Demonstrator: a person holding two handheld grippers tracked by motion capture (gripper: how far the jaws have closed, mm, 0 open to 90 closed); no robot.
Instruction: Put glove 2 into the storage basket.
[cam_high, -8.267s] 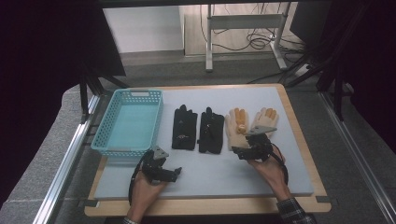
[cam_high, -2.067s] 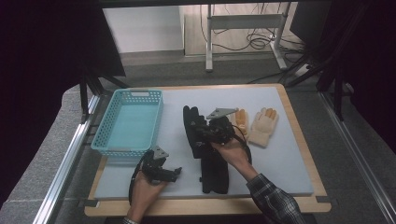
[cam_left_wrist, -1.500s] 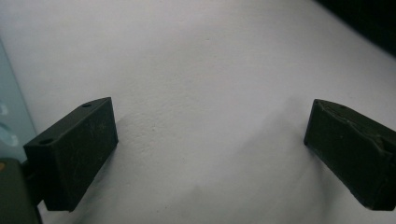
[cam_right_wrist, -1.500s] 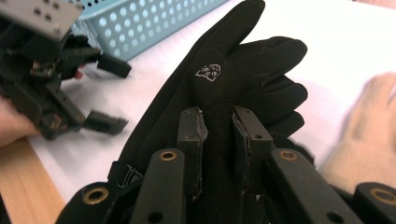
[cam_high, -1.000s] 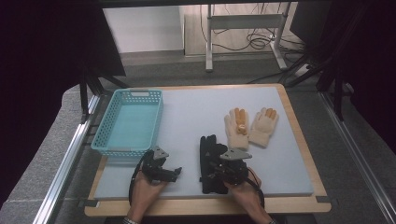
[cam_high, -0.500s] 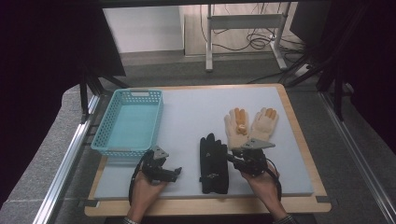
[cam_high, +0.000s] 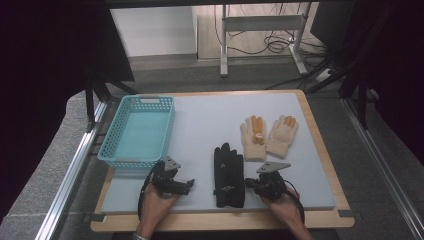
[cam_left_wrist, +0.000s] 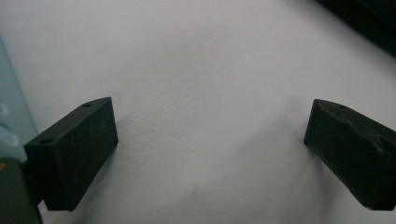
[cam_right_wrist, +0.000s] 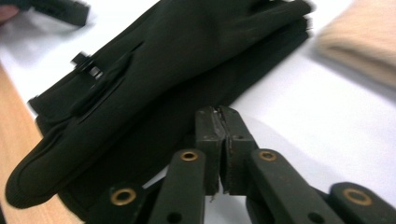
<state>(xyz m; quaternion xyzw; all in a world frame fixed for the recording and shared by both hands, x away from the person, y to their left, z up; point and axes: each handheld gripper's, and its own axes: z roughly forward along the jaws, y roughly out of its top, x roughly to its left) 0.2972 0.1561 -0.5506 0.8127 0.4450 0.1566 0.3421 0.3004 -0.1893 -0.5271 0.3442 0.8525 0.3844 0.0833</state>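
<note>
Since the earliest frame the pair of black fabric gloves (cam_high: 229, 175) has moved from the middle of the pale blue-grey foam mat (cam_high: 210, 117) to its lower centre, stacked one on the other, and my right gripper (cam_high: 251, 186) has slid off to their right. Its jaws have just been closing and now meet pad to pad with nothing between them, as the right gripper view shows. My left gripper (cam_high: 189, 185) sits at the lower left of the mat, jaws spread wide over bare foam.

The turquoise plastic lattice basket (cam_high: 138, 131) stands at the left, empty. The cream knitted gloves with orange fingertips (cam_high: 267, 136) lie side by side at right of centre, apart from the black pair.

I judge the next grab is the cream pair: I should open first, come in low and pinch both cuffs together, since soft knit sags and slips.

The black cloth looks smooth and limp, with a small snap tab.
</note>
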